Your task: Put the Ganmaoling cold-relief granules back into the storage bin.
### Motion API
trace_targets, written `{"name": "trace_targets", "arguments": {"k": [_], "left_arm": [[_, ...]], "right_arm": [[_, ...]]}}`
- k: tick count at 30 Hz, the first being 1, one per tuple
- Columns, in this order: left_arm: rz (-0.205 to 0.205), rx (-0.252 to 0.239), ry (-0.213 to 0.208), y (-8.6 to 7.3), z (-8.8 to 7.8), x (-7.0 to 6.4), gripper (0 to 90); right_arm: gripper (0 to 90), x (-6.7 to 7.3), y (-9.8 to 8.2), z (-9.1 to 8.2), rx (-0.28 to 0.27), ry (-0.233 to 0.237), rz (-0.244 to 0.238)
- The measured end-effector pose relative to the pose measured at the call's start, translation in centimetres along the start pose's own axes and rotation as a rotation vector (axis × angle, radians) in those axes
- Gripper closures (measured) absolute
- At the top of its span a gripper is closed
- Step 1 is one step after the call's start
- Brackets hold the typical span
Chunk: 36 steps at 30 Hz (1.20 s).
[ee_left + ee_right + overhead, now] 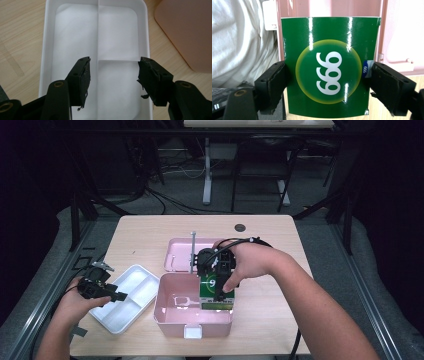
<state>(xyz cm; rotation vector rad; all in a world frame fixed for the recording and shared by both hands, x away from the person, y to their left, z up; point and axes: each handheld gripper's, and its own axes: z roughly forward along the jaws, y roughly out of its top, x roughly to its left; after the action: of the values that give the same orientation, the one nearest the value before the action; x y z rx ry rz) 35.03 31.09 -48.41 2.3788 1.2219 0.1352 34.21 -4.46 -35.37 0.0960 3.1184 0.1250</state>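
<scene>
While the green box (328, 67) marked 999 sits clamped between the jaws of the right tool (218, 270), it stands at the right end of the pink container (170, 312), just over its rim. Behind the container lies its pink lid (175, 252). To the left, the left tool (113, 75) hovers with its jaws spread apart over the white divided tray (47, 50) on the table (270, 235).

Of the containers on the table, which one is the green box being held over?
The pink bin nearest the person: the right gripper holds the green box over its right end. The white divided tray lies left, under the left gripper.
</scene>
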Motion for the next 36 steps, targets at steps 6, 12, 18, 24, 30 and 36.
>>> {"name": "trace_targets", "arguments": {"k": [6, 12, 18, 24, 30, 36], "left_arm": [[-0.001, 0.004, -0.001, 0.0, 0.1, 0.0, 42.8], [-0.004, 0.002, -0.002, 0.0, 0.1, 0.0, 42.8], [-0.003, 0.004, -0.003, 0.0, 0.2, 0.0, 42.8], [-0.003, 0.01, -0.004, 0.0, 0.3, 0.0, 42.8], [-0.001, 0.009, -0.002, 0.0, 0.3, 0.1, 42.9], [0.0, 0.009, -0.003, 0.0, 0.4, 0.1, 42.9]], "right_arm": [[17.3, 0.0, 0.2, 1.0, -0.016, 0.014, -0.005], [17.3, -0.1, 0.2, 2.1, 0.001, 0.02, -0.006], [17.3, -0.3, 0.2, 4.0, 0.015, 0.027, -0.013], [17.1, -0.6, 0.2, 5.7, 0.026, 0.022, -0.017], [17.0, -0.8, 0.2, 7.2, 0.026, 0.025, -0.023], [16.9, -1.0, 0.1, 8.2, 0.019, 0.027, -0.028]]}}
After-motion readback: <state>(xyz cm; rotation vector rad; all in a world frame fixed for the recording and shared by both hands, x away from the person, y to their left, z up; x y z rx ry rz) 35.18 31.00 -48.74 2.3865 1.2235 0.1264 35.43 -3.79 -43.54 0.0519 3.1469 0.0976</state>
